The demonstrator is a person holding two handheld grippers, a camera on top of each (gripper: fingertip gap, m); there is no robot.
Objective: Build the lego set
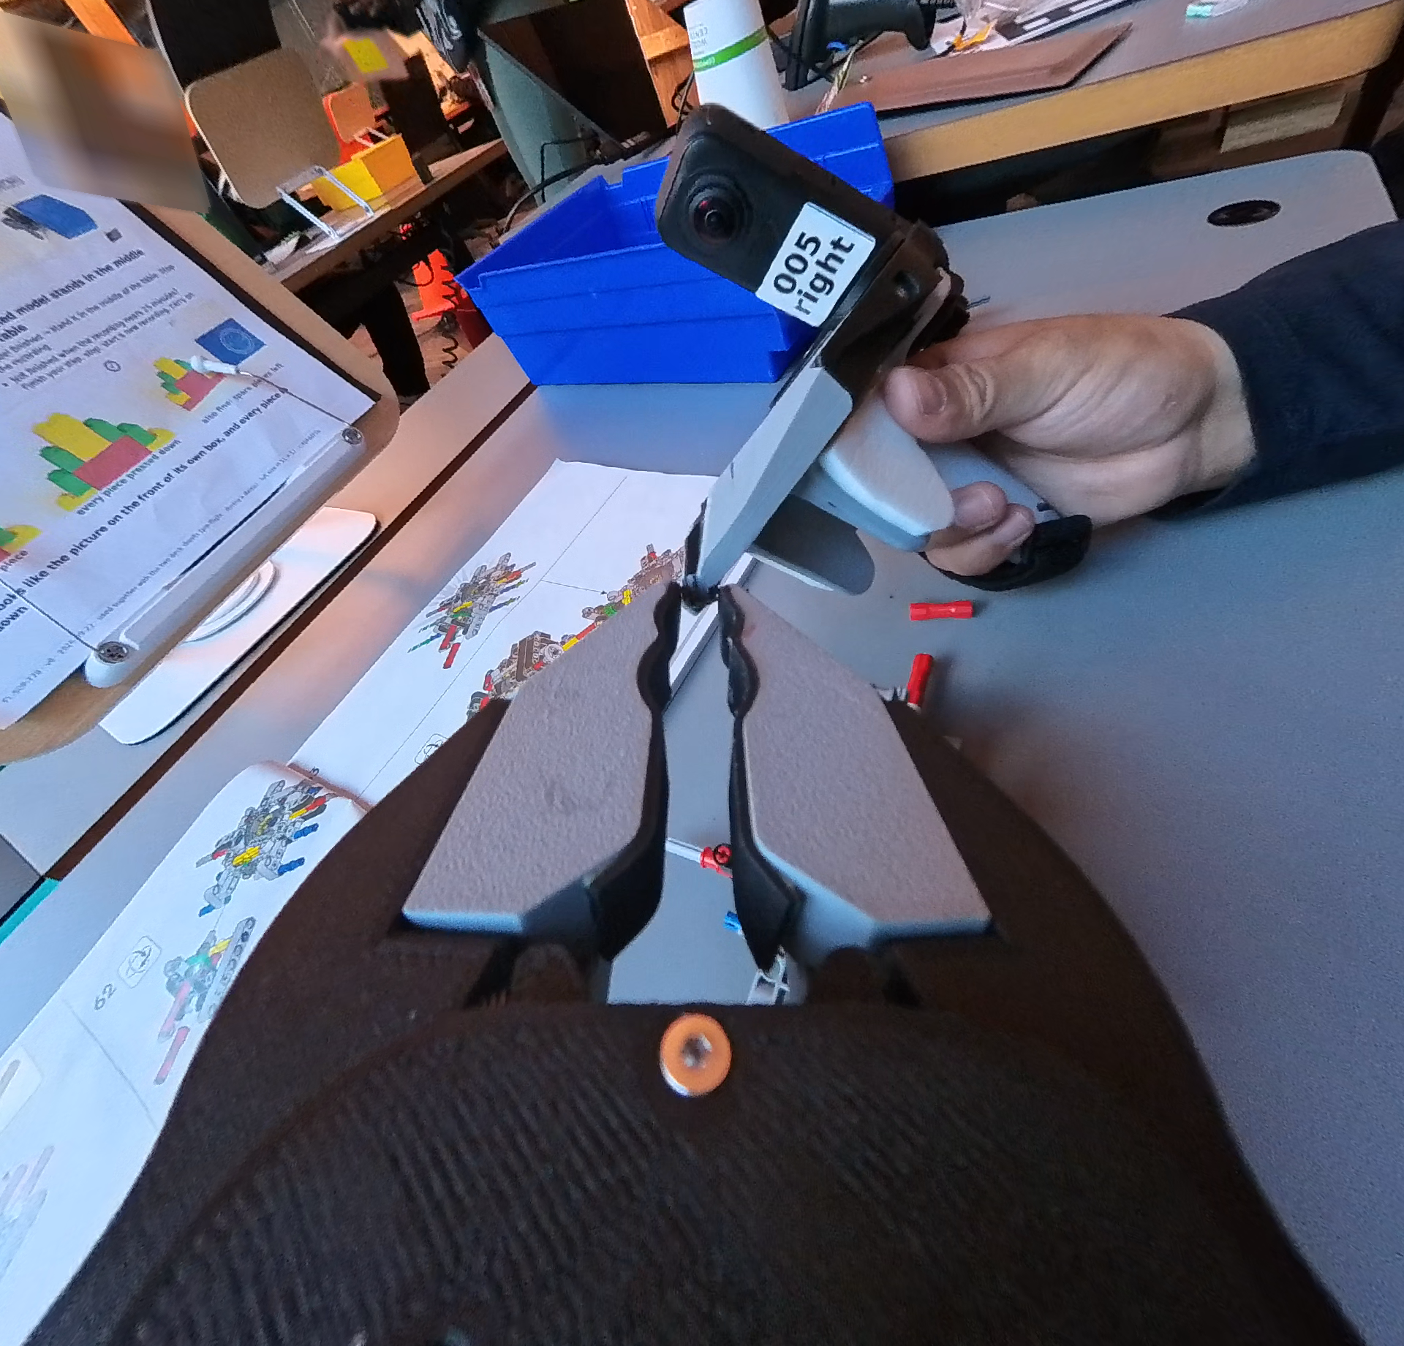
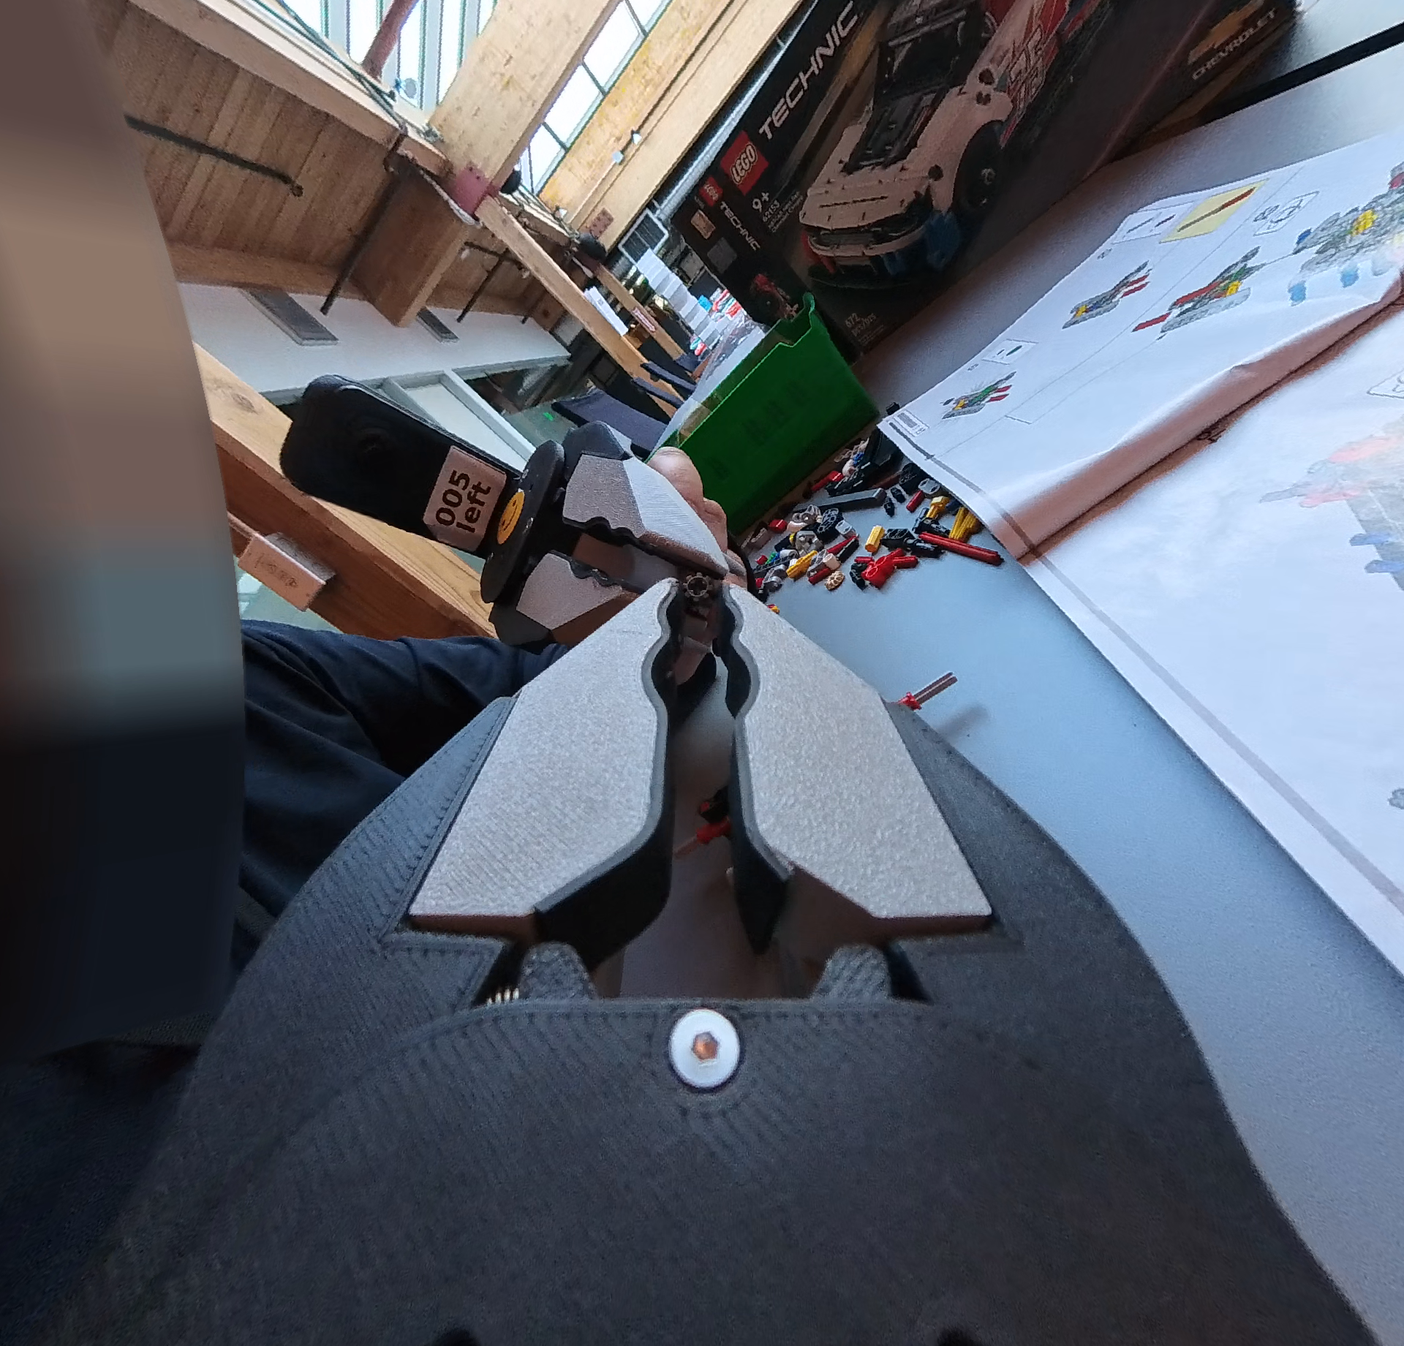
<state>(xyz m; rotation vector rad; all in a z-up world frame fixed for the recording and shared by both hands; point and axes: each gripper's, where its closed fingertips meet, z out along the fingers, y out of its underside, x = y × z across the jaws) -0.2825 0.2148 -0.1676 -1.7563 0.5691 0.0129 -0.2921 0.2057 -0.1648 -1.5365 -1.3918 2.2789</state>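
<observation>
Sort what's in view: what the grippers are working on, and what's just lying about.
At the grippers: small black gear, where left gripper and right gripper tips meet.

Lying about: red pins, loose parts pile, instruction booklet, blue bin, green bin.

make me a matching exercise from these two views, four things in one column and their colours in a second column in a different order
Things
1. storage bin behind the right gripper, left wrist view
2. storage bin beside the pile of loose pieces, right wrist view
3. short connector piece lying on the grey table
4. round smiley sticker on the left gripper's body

Colours
A. yellow
B. red
C. blue
D. green

Pairs: 1-C, 2-D, 3-B, 4-A
</observation>
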